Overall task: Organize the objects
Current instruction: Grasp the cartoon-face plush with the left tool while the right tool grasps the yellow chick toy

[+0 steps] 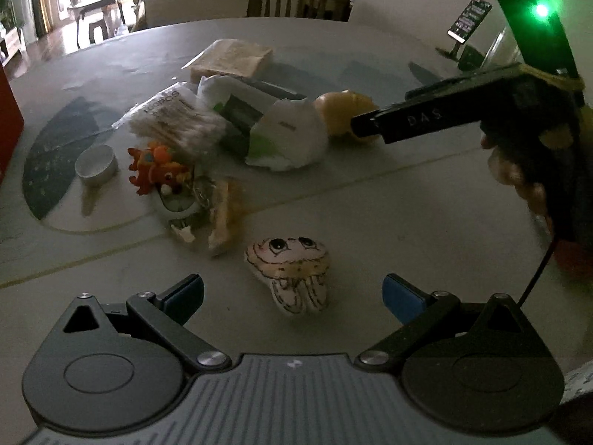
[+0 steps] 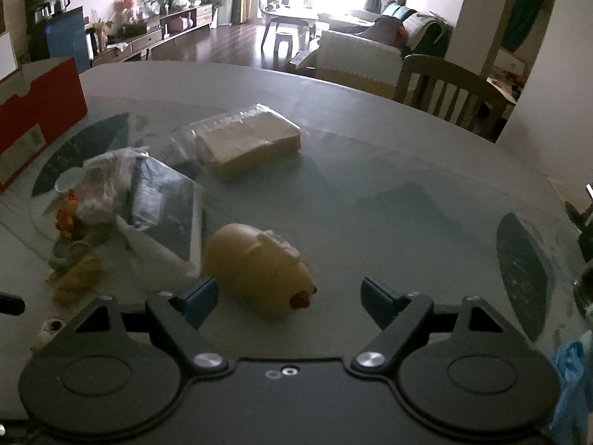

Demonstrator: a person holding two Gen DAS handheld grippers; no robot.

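Observation:
My left gripper [image 1: 292,293] is open just above the table, its blue pads on either side of a small white plush with a drawn face [image 1: 291,272]. My right gripper [image 2: 289,296] is open too, with a yellow duck-shaped toy [image 2: 259,270] lying on its side between the fingers, not touching them. In the left wrist view the right gripper's black finger [image 1: 407,120] reaches in from the right to the same yellow toy [image 1: 343,109]. An orange dragon toy [image 1: 155,167], a bag of cotton swabs [image 1: 174,122] and a keychain pile [image 1: 196,204] lie to the left.
A white plastic bag with a dark box [image 1: 259,126], a wrapped tan block [image 1: 231,59], a small white cup [image 1: 94,165] and a red box [image 2: 37,115] share the round table [image 2: 370,185]. A phone on a stand [image 1: 469,18] and a chair [image 2: 444,89] stand at the far side.

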